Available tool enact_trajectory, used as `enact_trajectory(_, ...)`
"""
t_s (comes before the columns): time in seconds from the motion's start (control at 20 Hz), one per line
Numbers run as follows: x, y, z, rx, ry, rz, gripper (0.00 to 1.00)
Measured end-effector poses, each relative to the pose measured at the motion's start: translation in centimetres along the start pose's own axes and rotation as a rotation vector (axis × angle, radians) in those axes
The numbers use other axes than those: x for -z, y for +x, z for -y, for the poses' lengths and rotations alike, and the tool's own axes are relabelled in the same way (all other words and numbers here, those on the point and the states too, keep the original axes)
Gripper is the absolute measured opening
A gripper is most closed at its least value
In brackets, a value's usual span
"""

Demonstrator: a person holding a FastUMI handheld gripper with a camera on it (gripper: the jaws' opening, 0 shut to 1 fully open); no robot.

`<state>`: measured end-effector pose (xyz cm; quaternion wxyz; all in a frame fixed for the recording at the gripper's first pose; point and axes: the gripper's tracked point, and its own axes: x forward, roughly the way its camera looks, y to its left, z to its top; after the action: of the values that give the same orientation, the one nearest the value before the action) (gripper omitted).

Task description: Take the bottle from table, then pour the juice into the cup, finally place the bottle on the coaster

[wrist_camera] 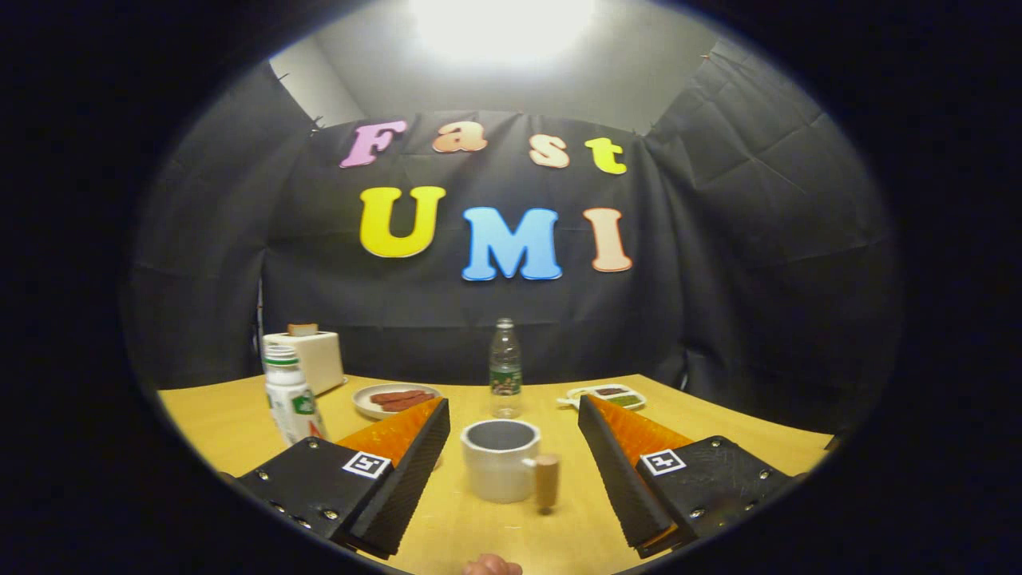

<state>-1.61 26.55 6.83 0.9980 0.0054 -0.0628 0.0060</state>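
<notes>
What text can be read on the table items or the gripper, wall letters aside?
Clear bottle label: too small to read.
White bottle label: blurred, unreadable.
Square markers on the gripper body: black-and-white patterns, no words.
Cup: no text seen.
No readable text, then. The gripper is open, with the cup between its fingers.

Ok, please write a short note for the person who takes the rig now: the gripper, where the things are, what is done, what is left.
Gripper: open, holding nothing; the cup stands between its fingers, untouched.
Clear bottle: upright on the table, beyond the cup, cap on.
White bottle: upright beside the left finger; which bottle holds the juice I cannot tell.
Coaster: I cannot pick it out.
Done: nothing yet.
Left: take the bottle, pour into the cup, set the bottle on the coaster.
</notes>
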Motion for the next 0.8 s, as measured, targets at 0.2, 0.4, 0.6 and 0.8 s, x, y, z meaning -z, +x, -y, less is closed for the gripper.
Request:
enact_trajectory(0.2,2.3,0.5,-10.1,-0.206,-0.026,-0.038,0.98)
enact_trajectory(0.4,4.2,1.2,-15.5,-0.345,-0.071,-0.065,0.97)
enact_trajectory(0.6,4.9,2.8,-17.1,-0.38,-0.061,-0.074,0.95)
enact_trajectory(0.8,5.9,4.5,-18.5,-0.424,-0.071,-0.104,0.95)
